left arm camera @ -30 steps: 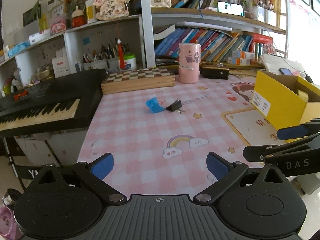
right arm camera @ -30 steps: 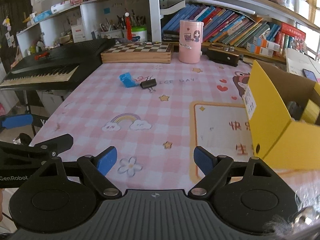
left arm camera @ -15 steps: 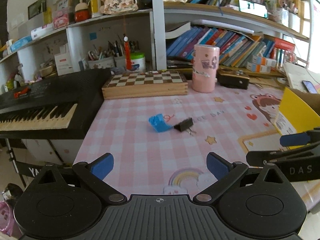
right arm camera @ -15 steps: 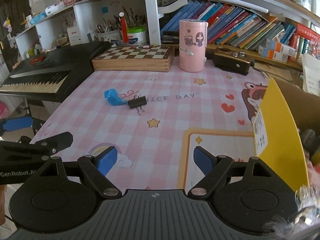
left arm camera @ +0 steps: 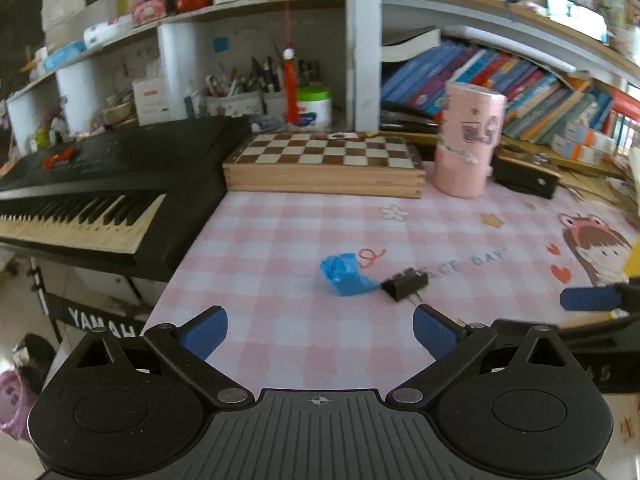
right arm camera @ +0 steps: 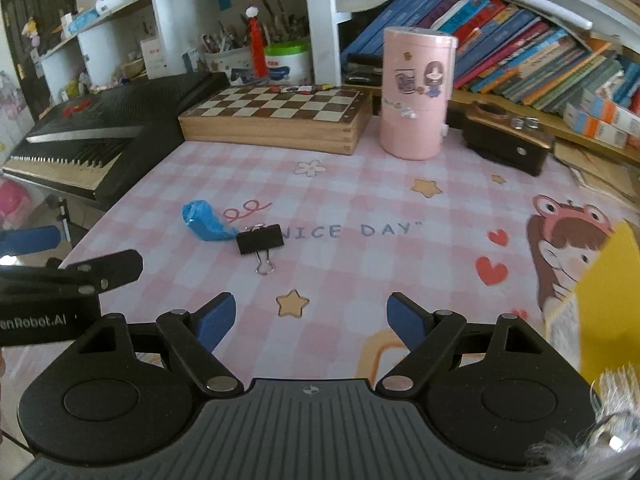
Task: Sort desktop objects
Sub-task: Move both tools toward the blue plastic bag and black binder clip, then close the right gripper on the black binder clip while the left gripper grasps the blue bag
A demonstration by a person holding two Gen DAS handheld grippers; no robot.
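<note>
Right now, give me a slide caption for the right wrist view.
Open right gripper over the pink checked mat, facing a black binder clip touching a crumpled blue wrapper.

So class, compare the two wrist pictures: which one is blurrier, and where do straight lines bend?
Left wrist view: softer overall, with the pink canister and books smeared by motion; the binder clip is fuzzy. Right wrist view: crisper, the clip and "NICE DAY" print readable, though the yellow box blurs at the edge. Both: fisheye curves the shelves.
</note>
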